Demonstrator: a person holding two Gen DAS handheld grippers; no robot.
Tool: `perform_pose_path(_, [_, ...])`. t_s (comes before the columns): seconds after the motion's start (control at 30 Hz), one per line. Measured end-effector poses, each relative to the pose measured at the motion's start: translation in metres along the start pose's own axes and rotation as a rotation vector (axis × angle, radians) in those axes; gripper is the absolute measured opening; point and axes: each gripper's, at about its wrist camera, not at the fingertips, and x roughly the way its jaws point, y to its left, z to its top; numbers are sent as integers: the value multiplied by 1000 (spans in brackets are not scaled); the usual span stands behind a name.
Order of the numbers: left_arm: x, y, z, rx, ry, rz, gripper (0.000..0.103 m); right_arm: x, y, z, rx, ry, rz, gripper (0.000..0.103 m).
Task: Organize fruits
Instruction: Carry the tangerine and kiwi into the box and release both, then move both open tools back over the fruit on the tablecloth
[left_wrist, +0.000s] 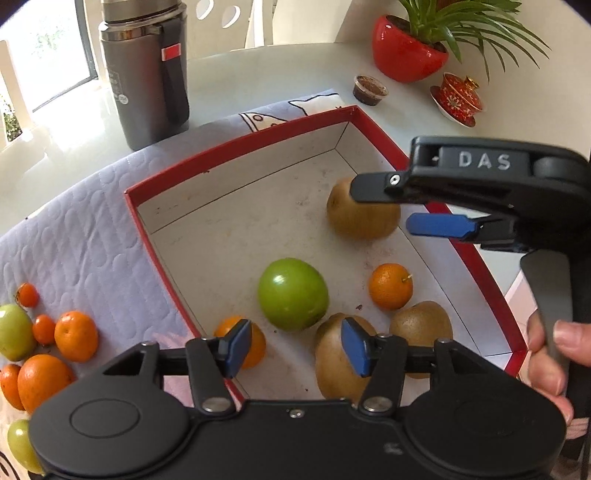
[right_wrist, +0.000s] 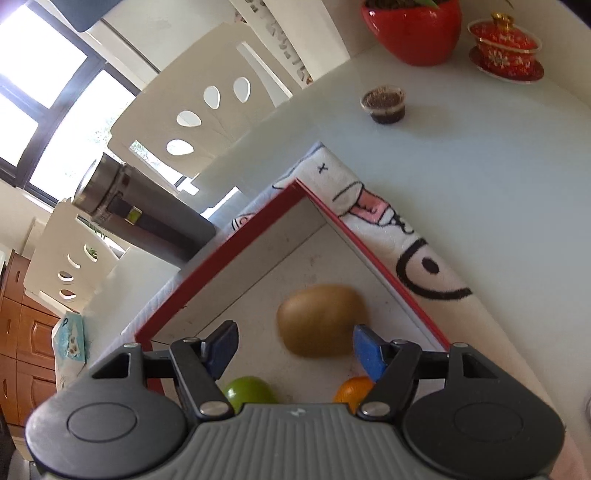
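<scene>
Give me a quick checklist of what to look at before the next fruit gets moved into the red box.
1. Left gripper free: ok, its jaws are apart with nothing between them.
2. Right gripper free: ok, open above a kiwi, pads not pressing on it.
3. Room in the box: ok, bare floor shows beyond the green apple.
4. Fruit left outside: ok, oranges and another green fruit wait on the cloth.
5. Grippers apart: ok, the right one is over the far kiwi.
6. Sorting rule: cannot tell.
</scene>
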Motion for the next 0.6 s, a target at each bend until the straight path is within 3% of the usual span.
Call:
perform_pose_path(0.1, [-4, -1, -1, 4, -2, 0, 71, -3, 2, 2, -20, -4, -15, 72])
perform_pose_path(0.47, [-28, 6, -7, -1, -39, -6, 72, -20, 10, 0, -38, -11, -41, 80])
perform_pose_path(0.6, [-41, 10, -12, 0, -59, 25, 74, -25, 17, 0, -45, -15, -50, 80])
